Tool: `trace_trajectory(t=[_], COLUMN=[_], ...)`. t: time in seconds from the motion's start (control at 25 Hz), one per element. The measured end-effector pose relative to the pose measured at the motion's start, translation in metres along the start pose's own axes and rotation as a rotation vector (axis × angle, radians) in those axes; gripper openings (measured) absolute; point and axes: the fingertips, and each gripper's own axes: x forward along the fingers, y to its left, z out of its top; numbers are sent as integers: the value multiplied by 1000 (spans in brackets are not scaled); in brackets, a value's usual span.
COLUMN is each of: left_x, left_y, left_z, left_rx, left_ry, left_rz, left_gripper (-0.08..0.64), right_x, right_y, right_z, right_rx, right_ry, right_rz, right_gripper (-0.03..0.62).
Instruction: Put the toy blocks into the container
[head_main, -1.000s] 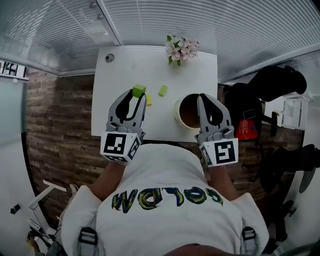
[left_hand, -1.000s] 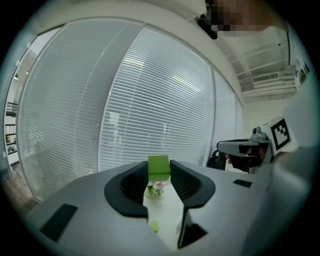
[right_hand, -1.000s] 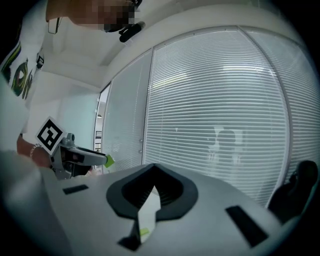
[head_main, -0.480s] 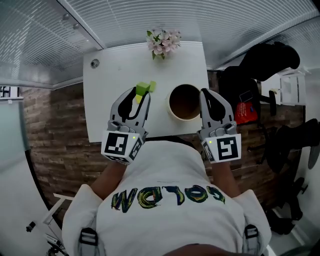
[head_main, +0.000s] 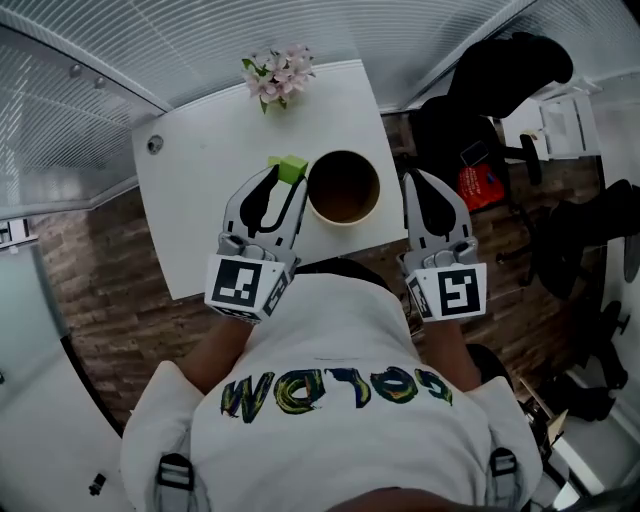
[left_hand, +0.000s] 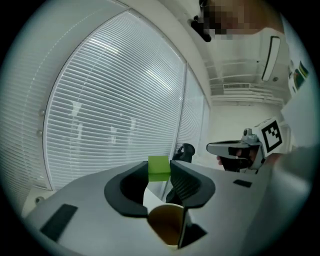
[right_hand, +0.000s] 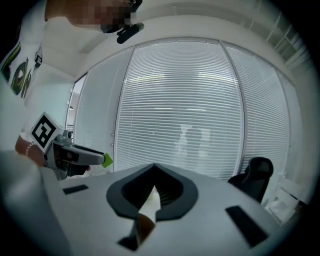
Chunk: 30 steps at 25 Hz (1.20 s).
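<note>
My left gripper (head_main: 288, 172) is shut on a green toy block (head_main: 293, 168), which sits at the upper left rim of the container (head_main: 345, 219). That container is a round white cup with a brown inside, near the table's front right corner. In the left gripper view the block (left_hand: 159, 168) is pinched between the jaw tips, and the container (left_hand: 167, 225) shows below them. My right gripper (head_main: 416, 180) is shut and holds nothing. It hangs over the table's right edge, apart from the container. Part of another green block (head_main: 272, 160) peeks out beside the left jaw.
The white table (head_main: 200, 190) has a pot of pink flowers (head_main: 278, 72) at its far edge and a round cable hole (head_main: 153, 144) at the far left. A black office chair (head_main: 505, 70) and a red item (head_main: 475, 185) stand to the right. Blinds cover the windows.
The table has slid left in the view. My left gripper has carried the green block up to the container's left rim. My right gripper has drawn away from the container's right rim.
</note>
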Motion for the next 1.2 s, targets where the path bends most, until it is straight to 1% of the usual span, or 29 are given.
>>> trace_trajectory(t=[0.16,0.32,0.44,0.64,0.88,1.2], left_x=[10,14,18,27,48,77], left_y=[-14,-18,-20,-28,-32,-32], left_z=[-2,-9,-19,-41,-83,-142], left_rx=[9,14,13,24,71,128], left_ry=[9,25,43,91,183,339], left_rz=[-33,-34,-40,-71,-101,-148], left_gripper=[146,146,146,146,146,146], right_x=[-10,-11,-11,-12,-10,-9], right_y=[-12,-13,-12,-10,-6,-2], right_z=[-4,-7,-8,-10,-9,-10], right_rx=[10,16,18,21,22,27], right_ry=[4,3,2,5,4,10], right_rz=[-28,-28,-26,-22,-17,-19], right_gripper=[6,6,7,7,6,6])
